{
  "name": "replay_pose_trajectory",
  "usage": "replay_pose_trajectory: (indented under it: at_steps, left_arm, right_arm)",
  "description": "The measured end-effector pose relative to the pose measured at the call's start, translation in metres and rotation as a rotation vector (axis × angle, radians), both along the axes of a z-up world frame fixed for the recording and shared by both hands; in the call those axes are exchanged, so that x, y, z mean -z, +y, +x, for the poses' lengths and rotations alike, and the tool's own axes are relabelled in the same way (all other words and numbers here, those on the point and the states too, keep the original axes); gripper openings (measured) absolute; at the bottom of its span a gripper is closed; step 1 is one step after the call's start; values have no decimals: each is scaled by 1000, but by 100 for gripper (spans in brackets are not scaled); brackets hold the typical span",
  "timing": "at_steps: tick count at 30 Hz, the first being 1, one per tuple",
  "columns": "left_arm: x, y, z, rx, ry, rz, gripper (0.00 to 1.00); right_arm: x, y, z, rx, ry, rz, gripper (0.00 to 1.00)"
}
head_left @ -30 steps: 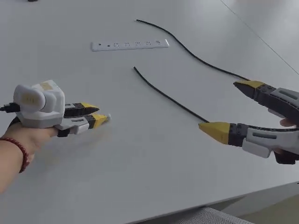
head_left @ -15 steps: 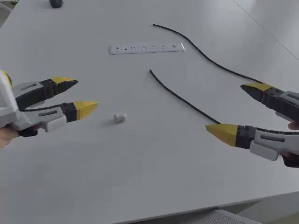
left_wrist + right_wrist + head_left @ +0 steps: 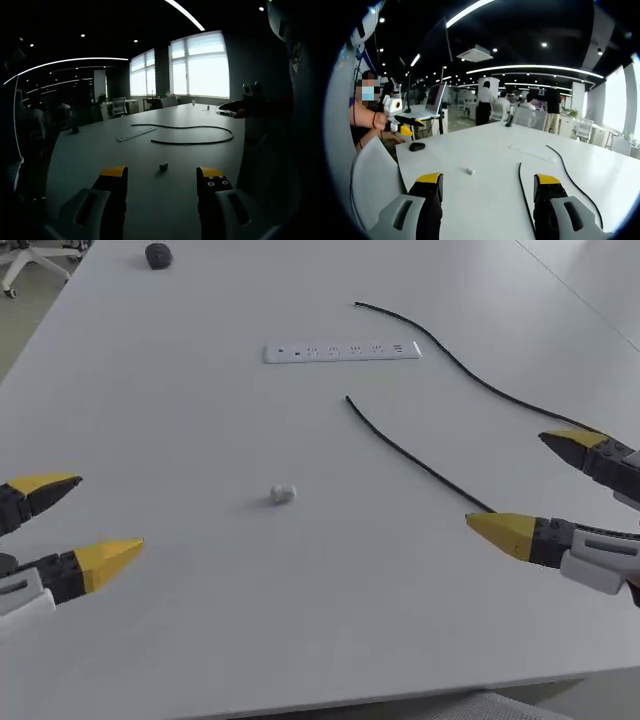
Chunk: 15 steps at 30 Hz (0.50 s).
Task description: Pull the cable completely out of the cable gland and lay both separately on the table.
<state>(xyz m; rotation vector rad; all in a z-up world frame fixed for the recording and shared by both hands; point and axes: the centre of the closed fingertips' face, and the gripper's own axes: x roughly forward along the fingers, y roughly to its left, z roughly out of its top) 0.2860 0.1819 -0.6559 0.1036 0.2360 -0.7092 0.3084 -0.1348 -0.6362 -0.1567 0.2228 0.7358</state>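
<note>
Left gripper [image 3: 105,512] let go, pulled back, jaws apart | right gripper [image 3: 505,480] jaws apart too | small white cable gland [image 3: 283,494] alone on white table [image 3: 200,620], apart from thin black cable [image 3: 415,462] | job looks done

In the head view the white counter [image 3: 200,640] is bright and evenly lit, with a soft sheen and hardly any shadow beneath the right hand-held gripper [image 3: 507,480]. The black cable [image 3: 420,465] reads crisp. The left gripper view is dim and backlit: the windows [image 3: 200,65] are blown out to white, and a dark shape [image 3: 280,150] at the right side is a murky silhouette. The right gripper view is brighter, lit by ceiling strips [image 3: 535,67] and spot lamps [image 3: 544,44]. Both fisheye views bow straight lines and go soft toward the edges.
</note>
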Motion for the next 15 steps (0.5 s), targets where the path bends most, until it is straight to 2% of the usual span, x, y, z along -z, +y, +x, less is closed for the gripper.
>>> replay_pose_trajectory:
  at_steps: [2,4,5,10,15]
  left_arm:
    - [1,3,-5,-18,5,-22,58]
    - [7,7,-10,-33,17,-10,60]
    - [9,8,-13,-40,33,-21,60]
    - [13,8,-20,-51,48,-29,60]
    - [15,6,-22,-77,51,-58,78]
  right_arm:
    - [1,0,-1,3,8,3,74]
    - [2,0,-3,-5,10,2,74]
    - [4,0,-4,-3,11,-10,74]
    - [5,0,-8,-9,12,-10,74]
    - [7,-3,-12,-2,16,-10,74]
